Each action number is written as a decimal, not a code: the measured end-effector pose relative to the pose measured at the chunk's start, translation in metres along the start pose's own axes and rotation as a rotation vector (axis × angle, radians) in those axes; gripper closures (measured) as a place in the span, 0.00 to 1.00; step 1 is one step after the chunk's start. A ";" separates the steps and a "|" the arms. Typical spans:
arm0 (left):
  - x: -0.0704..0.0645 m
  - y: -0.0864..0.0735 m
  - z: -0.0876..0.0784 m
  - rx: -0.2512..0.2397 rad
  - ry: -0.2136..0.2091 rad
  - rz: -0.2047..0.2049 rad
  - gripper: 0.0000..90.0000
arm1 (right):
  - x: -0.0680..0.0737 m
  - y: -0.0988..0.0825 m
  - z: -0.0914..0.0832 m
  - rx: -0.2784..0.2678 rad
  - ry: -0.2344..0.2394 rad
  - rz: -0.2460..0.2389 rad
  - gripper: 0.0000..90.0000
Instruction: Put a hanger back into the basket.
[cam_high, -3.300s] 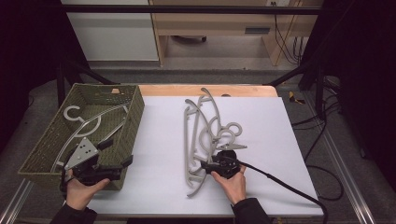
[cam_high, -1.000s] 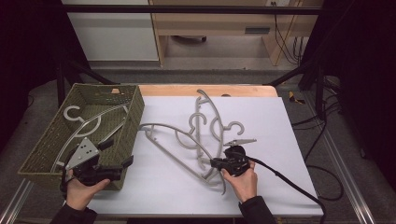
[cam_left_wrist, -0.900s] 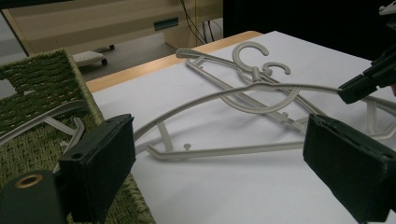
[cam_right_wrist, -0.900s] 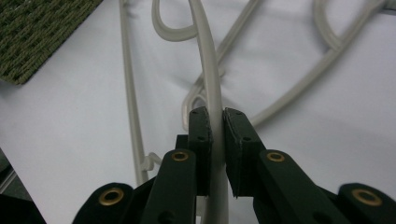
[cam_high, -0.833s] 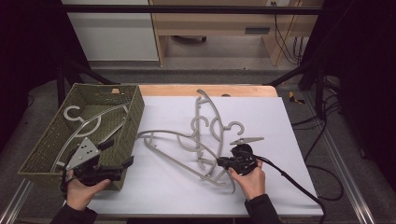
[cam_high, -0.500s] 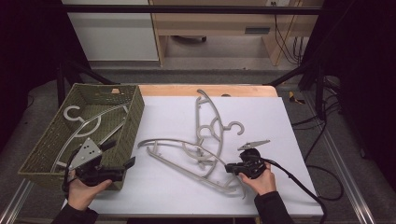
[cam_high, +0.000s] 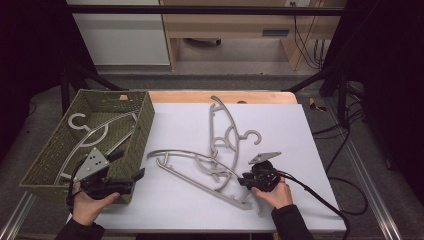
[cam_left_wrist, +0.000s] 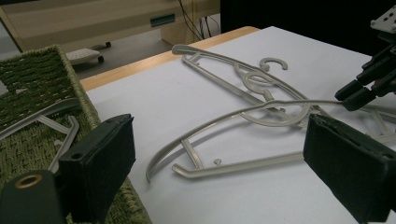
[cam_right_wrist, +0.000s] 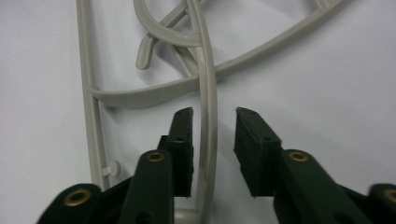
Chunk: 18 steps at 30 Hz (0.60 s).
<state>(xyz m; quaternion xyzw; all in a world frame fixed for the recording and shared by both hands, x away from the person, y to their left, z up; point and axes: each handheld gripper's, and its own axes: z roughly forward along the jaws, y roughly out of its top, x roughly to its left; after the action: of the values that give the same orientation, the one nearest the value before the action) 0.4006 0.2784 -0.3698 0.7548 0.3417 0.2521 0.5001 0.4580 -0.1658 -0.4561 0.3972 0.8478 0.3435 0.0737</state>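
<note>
Two grey plastic hangers lie overlapping on the white table top (cam_high: 180, 205). The near hanger (cam_high: 200, 172) lies crosswise, and the far hanger (cam_high: 225, 125) points away. My right gripper (cam_high: 245, 181) sits at the near hanger's right end. In the right gripper view its jaws (cam_right_wrist: 213, 116) have just been opening: they stand a little apart, and the hanger's arm (cam_right_wrist: 208, 93) runs loose between them. My left gripper (cam_high: 127, 165) rests at the near corner of the green woven basket (cam_high: 145, 120), wide open (cam_left_wrist: 219, 126) and holding nothing. A third hanger (cam_high: 95, 135) lies inside the basket.
The basket takes up the table's left side, its right wall close to the near hanger's left tip. A black cable (cam_high: 320, 200) trails from the right gripper off the table's right front. A wooden strip (cam_high: 225, 96) edges the table's far side.
The right gripper pulled the near hanger toward the front right, swinging it flatter across the table, then parted its jaws off it. The left gripper stayed still.
</note>
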 end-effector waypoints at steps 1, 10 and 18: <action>0.000 0.000 0.000 0.000 0.000 0.001 0.10 | 0.001 0.001 0.003 -0.001 -0.014 -0.023 0.71; 0.000 0.000 0.000 0.002 0.000 0.001 0.10 | 0.006 0.009 0.022 0.058 -0.020 -0.053 0.89; 0.000 0.000 0.000 0.003 0.000 0.005 0.10 | 0.006 0.013 0.012 0.046 -0.008 0.009 0.91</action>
<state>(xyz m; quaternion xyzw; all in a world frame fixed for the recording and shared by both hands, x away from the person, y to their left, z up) 0.4002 0.2784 -0.3693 0.7563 0.3403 0.2529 0.4983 0.4671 -0.1496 -0.4564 0.4037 0.8535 0.3229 0.0663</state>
